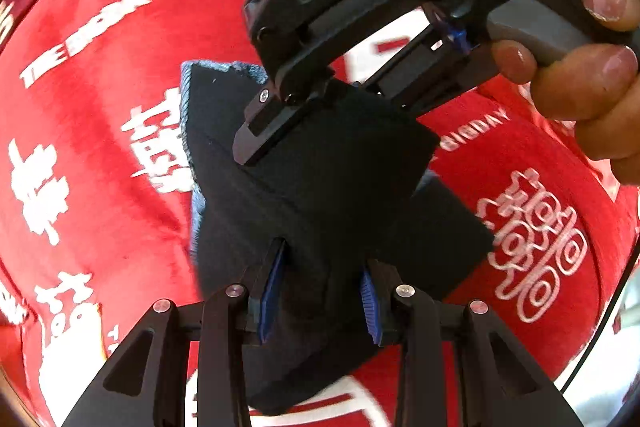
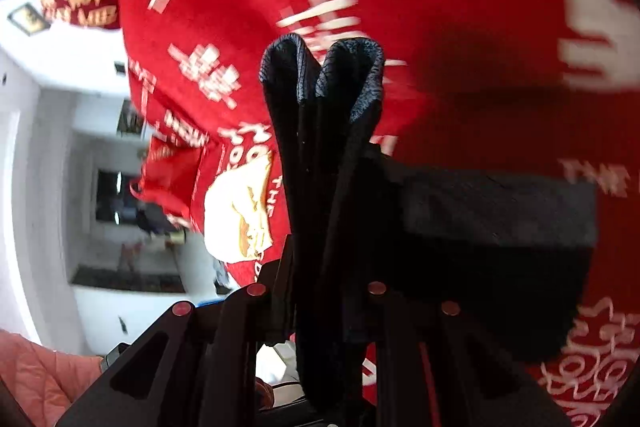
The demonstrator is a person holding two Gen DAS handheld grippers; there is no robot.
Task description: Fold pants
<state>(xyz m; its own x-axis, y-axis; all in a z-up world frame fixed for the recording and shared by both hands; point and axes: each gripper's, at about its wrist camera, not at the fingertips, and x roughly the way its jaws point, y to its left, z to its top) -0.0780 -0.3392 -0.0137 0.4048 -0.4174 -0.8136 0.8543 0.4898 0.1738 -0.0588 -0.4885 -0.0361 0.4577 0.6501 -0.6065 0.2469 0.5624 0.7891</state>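
Both grippers, left (image 1: pixel 320 291) and right (image 1: pixel 280 115), clamp the folded pants (image 1: pixel 340 187) above the red cloth (image 1: pixel 100 107); a weak pinch could spill layers.

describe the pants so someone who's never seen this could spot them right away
Start at the big red cloth printed with white lettering that fills the background. In front of it, a bundle of dark fabric is clamped by both the left gripper and the right gripper: the pants. They are the only dark, unprinted fabric, with a bluish edge.
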